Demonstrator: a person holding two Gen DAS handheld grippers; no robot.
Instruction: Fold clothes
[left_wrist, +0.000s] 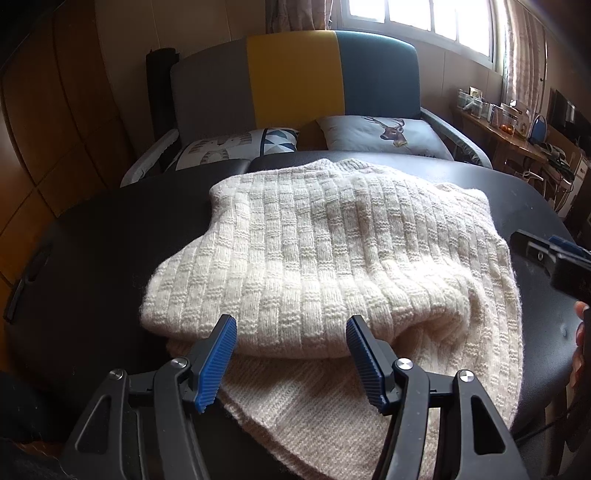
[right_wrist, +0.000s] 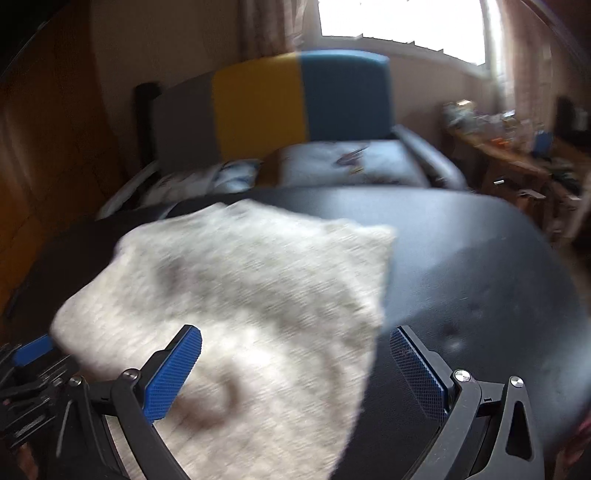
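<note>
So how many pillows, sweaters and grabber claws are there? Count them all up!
Pillows: 2, the triangle-pattern pillow and the deer pillow
Sweaters: 1, the cream knit sweater
Grabber claws: 2, the left gripper and the right gripper, both open
Total: 5

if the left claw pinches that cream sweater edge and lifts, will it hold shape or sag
The cream knit sweater will likely sag: its folded layers already slump over the black table. Its thick ribbed knit probably grips the left claw pads well.
</note>
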